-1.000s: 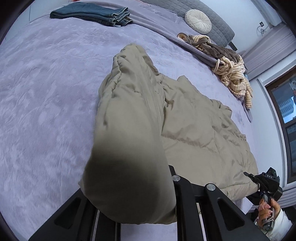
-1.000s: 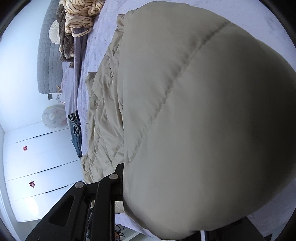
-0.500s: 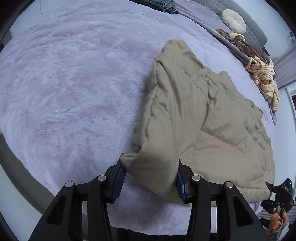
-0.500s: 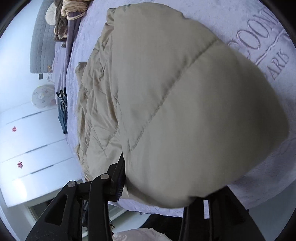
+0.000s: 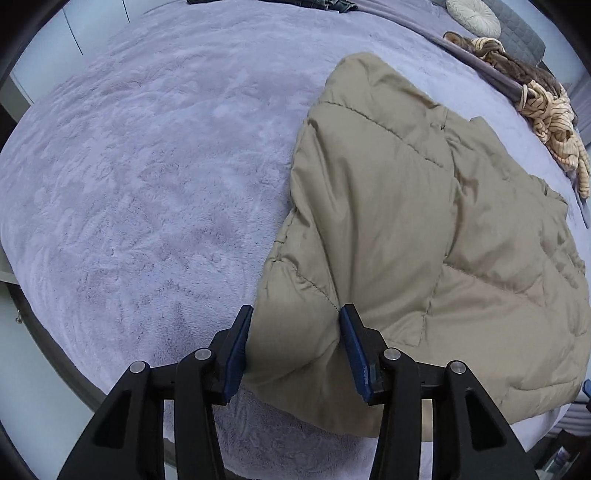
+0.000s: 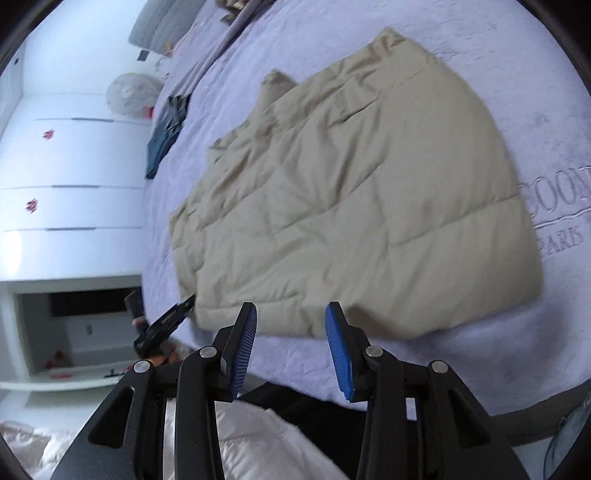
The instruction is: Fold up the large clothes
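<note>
A padded jacket [image 5: 424,229] lies flat on the bed [image 5: 147,166], near its front edge. Behind it, folded jeans [image 6: 166,136] lie on the bed, and a heap of knitwear [image 5: 546,110] lies on the far right, with a round cushion [image 5: 472,16] beyond that.

— What sort of place is it?
— It is a bedroom in a home. A big bed [image 5: 147,166] with a soft lilac cover fills most of both views, and at its far end stands a grey quilted headboard [image 5: 524,33] with a round cushion [image 5: 472,16]
— Anything more?
— Yes. Clothes lie on the bed: a beige padded jacket [image 6: 351,203], folded jeans [image 6: 166,136] and a striped pile [image 5: 554,122]. Beside the bed there is a white wardrobe [image 6: 74,155] with flat doors
</note>
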A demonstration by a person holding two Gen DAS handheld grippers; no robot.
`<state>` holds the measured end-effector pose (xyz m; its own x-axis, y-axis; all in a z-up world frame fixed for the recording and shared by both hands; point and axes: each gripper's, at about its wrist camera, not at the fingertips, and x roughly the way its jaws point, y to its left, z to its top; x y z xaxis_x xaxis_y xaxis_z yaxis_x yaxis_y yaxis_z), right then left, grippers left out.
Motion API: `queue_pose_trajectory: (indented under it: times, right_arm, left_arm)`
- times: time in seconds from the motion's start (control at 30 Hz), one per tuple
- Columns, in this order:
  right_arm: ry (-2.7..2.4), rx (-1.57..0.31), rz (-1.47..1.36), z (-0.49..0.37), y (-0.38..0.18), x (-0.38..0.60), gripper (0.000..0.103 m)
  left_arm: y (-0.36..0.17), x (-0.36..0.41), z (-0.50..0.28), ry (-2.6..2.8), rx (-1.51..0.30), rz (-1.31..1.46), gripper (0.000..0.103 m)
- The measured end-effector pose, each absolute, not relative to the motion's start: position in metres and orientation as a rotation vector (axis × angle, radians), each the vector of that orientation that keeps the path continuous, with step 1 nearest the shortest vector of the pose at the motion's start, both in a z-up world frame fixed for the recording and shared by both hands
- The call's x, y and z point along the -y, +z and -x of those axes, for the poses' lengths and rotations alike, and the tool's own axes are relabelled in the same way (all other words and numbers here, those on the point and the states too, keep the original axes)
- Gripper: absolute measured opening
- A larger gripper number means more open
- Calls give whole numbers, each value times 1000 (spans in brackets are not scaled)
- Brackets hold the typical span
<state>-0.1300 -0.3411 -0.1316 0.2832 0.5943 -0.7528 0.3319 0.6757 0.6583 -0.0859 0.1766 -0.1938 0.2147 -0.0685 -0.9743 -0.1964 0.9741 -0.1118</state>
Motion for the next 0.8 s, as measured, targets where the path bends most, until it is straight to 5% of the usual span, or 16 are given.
queue_pose_trajectory:
  times: [0.23, 0.4, 0.47, 0.5, 0.53, 0.8]
  right_arm:
    - [-35, -1353, -956, 135, -174, 370, 36]
    - [-11, -1340, -926, 140, -158, 366, 47]
    - [12, -1334, -900, 136, -149, 359, 54]
    - [25, -1330, -884, 135, -144, 354, 57]
    - [35, -1326, -867, 129, -138, 346, 59]
    - [67, -1303, -737, 129, -110, 332, 73]
  left_arm:
    - [-176, -176, 80, 114, -1374, 168, 58]
    - [-144, -160, 79, 101, -1316, 148, 58]
    - [-134, -152, 78, 83, -1298, 142, 73]
    - [-128, -147, 78, 75, -1281, 137, 93]
    - [-120, -140, 80, 67, -1251, 128, 98]
    - [-89, -100, 80, 16, -1202, 56, 98]
